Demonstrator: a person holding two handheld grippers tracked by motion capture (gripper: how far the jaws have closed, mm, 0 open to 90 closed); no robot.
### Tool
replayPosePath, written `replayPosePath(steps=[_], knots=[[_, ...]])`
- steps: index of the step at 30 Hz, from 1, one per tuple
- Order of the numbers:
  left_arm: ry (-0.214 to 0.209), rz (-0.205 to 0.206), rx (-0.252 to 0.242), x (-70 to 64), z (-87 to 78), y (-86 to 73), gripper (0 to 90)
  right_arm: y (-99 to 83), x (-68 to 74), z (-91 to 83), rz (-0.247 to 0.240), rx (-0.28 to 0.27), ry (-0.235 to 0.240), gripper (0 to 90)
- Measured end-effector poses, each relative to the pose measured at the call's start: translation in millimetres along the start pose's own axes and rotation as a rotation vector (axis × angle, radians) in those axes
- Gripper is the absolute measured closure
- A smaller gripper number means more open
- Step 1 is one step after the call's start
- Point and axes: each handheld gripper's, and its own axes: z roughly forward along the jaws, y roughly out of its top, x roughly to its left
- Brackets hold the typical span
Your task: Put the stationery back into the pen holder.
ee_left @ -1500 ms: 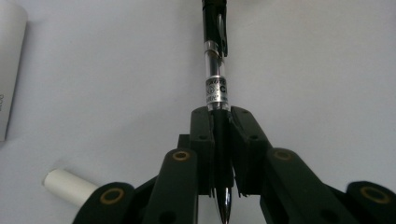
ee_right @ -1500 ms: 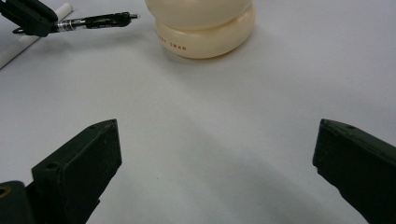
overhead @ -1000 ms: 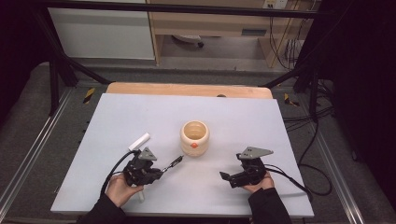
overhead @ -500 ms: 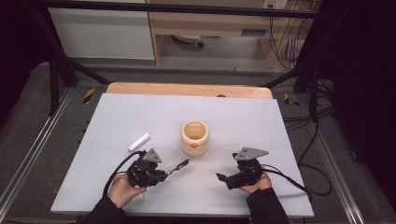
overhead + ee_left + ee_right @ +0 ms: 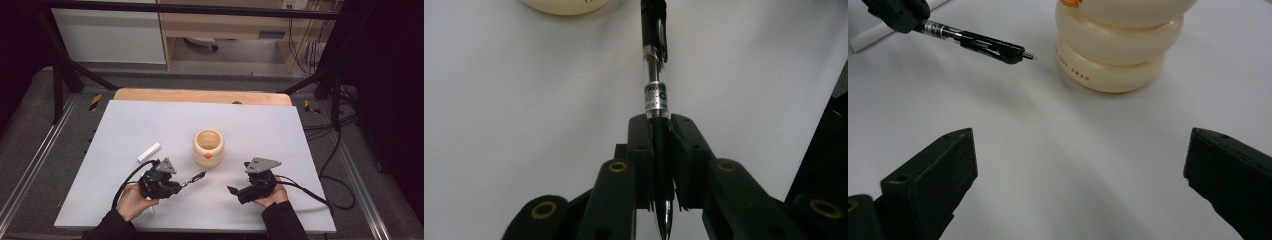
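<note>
Big grey table [image 5: 125, 125] under me, cream cup [image 5: 208, 147] standing mid-table, a white stick [image 5: 149, 151] lying off to its left. My left claw [image 5: 659, 130] is clamped on the pen [image 5: 655, 75] near its tip end, clip end poking toward the cup. It looks light, stiff and slick, so I'd say gripping nearer the middle is safer. My right claw [image 5: 1073, 165] hangs wide apart, empty.

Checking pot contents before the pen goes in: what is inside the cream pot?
The high view shows the cream pot open-topped, its visible interior pale with nothing seen inside. The bottom is hidden by the rim.
</note>
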Motion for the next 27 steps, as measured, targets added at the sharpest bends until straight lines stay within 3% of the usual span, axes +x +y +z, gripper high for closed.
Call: replayPosePath(steps=[20, 27], knots=[[-0.028, 0.075, 0.020, -6.2, -2.6, 33.1, 79.6, 19.1, 17.0, 6.1, -0.184, 0.058, -0.024, 1.4], [-0.044, 0.082, 0.033, -7.2, -3.7, 43.5, 79.6, 23.7, 24.6, 9.4, -0.248, 0.078, -0.027, 2.1]])
